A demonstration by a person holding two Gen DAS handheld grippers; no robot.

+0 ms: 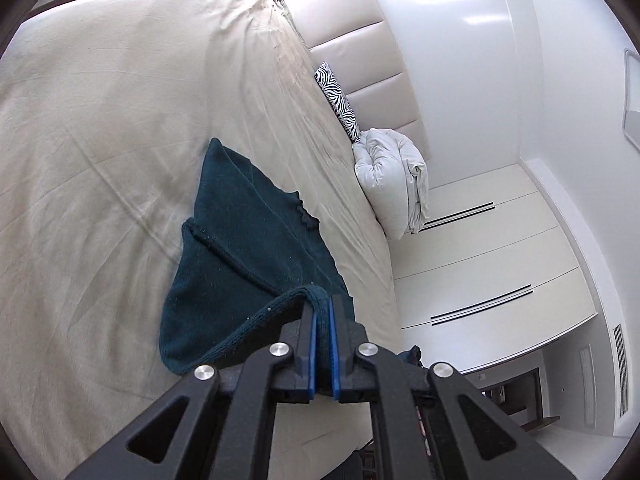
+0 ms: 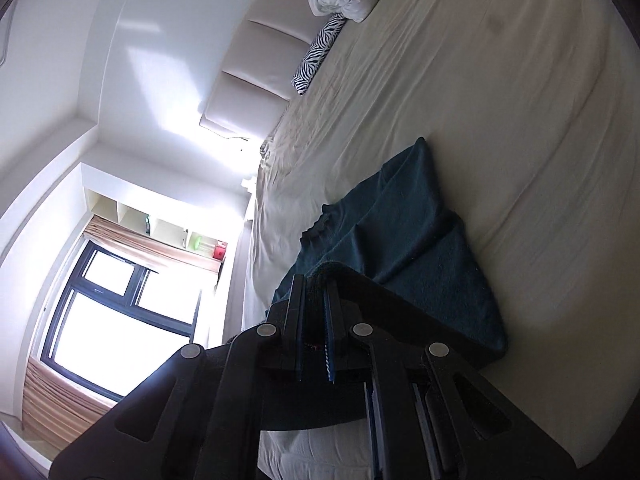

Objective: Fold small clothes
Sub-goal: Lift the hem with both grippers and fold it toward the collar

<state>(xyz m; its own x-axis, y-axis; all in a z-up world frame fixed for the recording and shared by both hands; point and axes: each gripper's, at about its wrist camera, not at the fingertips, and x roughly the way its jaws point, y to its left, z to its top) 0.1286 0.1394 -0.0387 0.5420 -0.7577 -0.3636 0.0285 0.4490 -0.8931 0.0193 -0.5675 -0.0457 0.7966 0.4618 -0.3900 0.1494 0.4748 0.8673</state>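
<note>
A dark teal knitted garment (image 1: 240, 248) lies partly folded on the cream bed sheet (image 1: 100, 140). My left gripper (image 1: 324, 304) is shut on its ribbed edge and holds that edge lifted off the bed. In the right wrist view the same garment (image 2: 408, 240) stretches away from my right gripper (image 2: 314, 284), which is shut on another part of its edge. The far part of the garment rests on the sheet (image 2: 500, 100); the near part hangs between the two grippers.
A white pillow (image 1: 392, 176) and a zebra-print cushion (image 1: 336, 100) lie against the padded headboard (image 1: 372, 56). White wardrobe doors (image 1: 480, 256) stand beyond the bed. In the right wrist view a window (image 2: 120, 292) with curtains is at the left.
</note>
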